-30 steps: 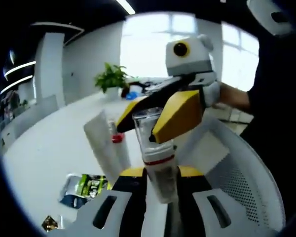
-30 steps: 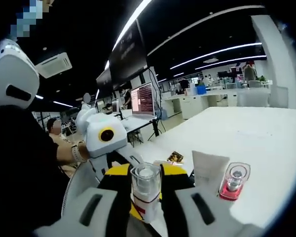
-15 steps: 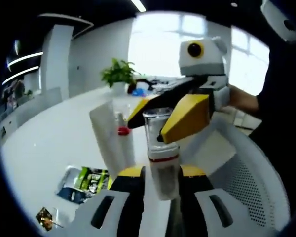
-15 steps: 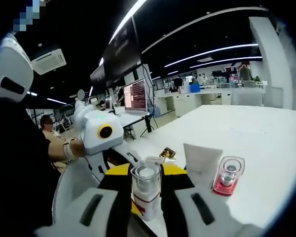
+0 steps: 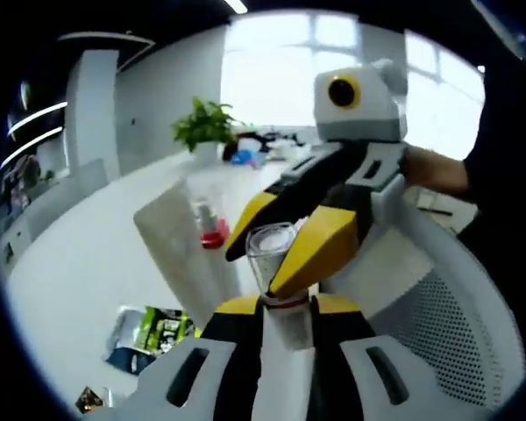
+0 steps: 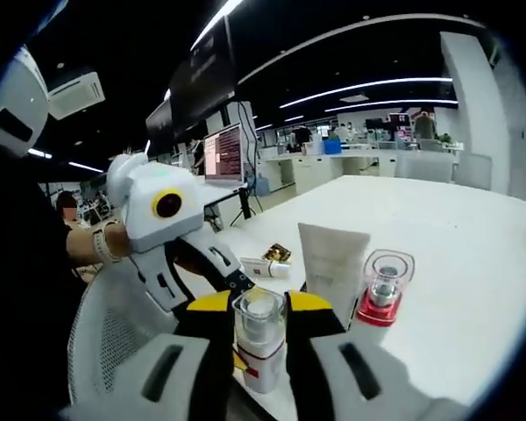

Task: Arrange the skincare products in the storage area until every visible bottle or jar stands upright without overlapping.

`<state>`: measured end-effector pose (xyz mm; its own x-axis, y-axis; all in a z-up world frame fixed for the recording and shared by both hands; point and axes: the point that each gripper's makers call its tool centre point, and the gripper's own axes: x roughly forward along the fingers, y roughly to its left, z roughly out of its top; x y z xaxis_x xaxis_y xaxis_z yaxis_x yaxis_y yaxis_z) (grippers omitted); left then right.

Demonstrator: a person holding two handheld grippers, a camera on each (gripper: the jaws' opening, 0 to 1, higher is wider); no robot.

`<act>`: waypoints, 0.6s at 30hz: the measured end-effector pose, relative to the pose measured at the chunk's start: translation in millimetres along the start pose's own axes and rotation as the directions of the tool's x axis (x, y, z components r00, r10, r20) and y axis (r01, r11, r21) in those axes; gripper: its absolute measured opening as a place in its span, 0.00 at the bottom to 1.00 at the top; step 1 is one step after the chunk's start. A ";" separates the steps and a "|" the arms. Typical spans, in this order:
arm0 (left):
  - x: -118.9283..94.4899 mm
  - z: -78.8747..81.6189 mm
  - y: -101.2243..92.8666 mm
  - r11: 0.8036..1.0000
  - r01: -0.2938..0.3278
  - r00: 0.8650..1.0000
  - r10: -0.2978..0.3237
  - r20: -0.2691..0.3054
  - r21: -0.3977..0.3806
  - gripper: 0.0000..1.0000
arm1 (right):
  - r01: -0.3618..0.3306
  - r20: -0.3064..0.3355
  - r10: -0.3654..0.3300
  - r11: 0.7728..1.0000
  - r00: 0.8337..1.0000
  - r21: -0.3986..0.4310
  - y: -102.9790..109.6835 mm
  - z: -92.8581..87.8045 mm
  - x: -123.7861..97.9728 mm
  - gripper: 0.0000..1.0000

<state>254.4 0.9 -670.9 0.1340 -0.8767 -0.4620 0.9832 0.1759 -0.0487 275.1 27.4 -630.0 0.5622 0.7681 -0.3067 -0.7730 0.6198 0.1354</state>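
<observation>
I hold one small bottle with a clear cap, a red band and a white body in both grippers, above a white table. My left gripper is shut on its body. My right gripper is shut on the same bottle, and its yellow jaws clamp the cap end in the left gripper view. A white tube stands upright on the table just behind. Beside the tube stands a clear-capped bottle with a red base. The same tube and red-based bottle also appear in the left gripper view.
A white mesh chair back stands close under the grippers. A green packet and a small gold item lie on the table. A small boxed product lies flat near the tube. A person's hand holds the left gripper.
Both grippers stay shut on the bottle. The right gripper's jaws now sit lower over the cap, so less of the bottle shows in the left gripper view. Both cameras have shifted.
</observation>
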 end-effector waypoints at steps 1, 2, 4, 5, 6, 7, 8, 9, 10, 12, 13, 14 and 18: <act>1.6 -0.8 0.4 1.000 0.000 1.000 0.000 -0.005 0.000 0.17 | 0.004 -0.001 -0.004 1.000 1.000 0.001 -1.4 -1.3 -0.1 0.21; 4.3 -1.6 1.3 1.000 -0.002 1.000 0.002 -0.013 0.003 0.17 | 0.008 -0.003 -0.008 1.000 1.000 0.005 -3.9 -3.6 -0.5 0.21; 9.9 -3.3 3.9 1.000 -0.017 1.000 0.017 -0.026 0.005 0.17 | 0.020 -0.016 -0.020 1.000 1.000 0.002 -9.1 -6.9 -0.8 0.21; 12.4 -3.6 4.3 1.000 -0.016 0.999 0.017 -0.030 0.008 0.17 | 0.021 -0.023 -0.021 1.000 1.000 0.001 -10.7 -8.1 -0.7 0.21; 14.0 -4.1 5.1 1.000 -0.018 0.999 0.018 -0.035 0.007 0.17 | 0.024 -0.026 -0.024 1.000 0.999 0.000 -11.8 -9.1 -0.6 0.21; 15.7 -4.6 5.9 1.000 -0.018 0.999 0.018 -0.039 0.008 0.17 | 0.029 -0.033 -0.029 1.000 0.999 -0.003 -13.7 -10.8 -1.1 0.21; 17.8 -5.4 7.3 1.000 -0.019 0.999 0.020 -0.042 0.007 0.16 | 0.032 -0.036 -0.032 0.999 0.999 -0.004 -14.8 -11.6 -1.5 0.21; 19.1 -5.8 7.8 1.000 -0.018 0.999 0.019 -0.041 0.006 0.16 | 0.037 -0.040 -0.037 0.999 0.999 -0.004 -16.6 -12.7 -2.1 0.21; 20.6 -5.9 8.1 1.000 -0.017 0.999 0.017 -0.040 0.002 0.16 | 0.038 -0.041 -0.038 0.999 0.998 -0.004 -17.2 -13.1 -2.3 0.21; 24.6 -7.3 9.2 1.000 -0.021 0.999 0.021 -0.039 0.000 0.16 | 0.047 -0.047 -0.048 0.999 0.998 -0.005 -20.2 -15.6 -2.4 0.21; 27.5 -8.5 10.0 1.000 -0.021 0.999 0.021 -0.042 0.000 0.16 | 0.054 -0.058 -0.055 0.998 0.997 -0.009 -22.0 -18.3 -2.0 0.21; 28.8 -9.7 10.8 1.000 -0.020 0.999 0.019 -0.049 -0.012 0.16 | 0.058 -0.064 -0.058 0.998 0.996 -0.010 -22.7 -20.2 -2.0 0.21; 37.0 -11.0 14.8 1.000 -0.027 0.997 0.027 -0.069 -0.002 0.16 | 0.077 -0.076 -0.078 0.997 0.994 -0.013 -30.1 -26.0 -3.6 0.21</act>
<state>272.5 -23.9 -698.4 0.1516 -0.8385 -0.5234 0.9789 0.2007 -0.0381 288.7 1.8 -657.4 0.5968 0.7029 -0.3870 -0.7310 0.6751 0.0990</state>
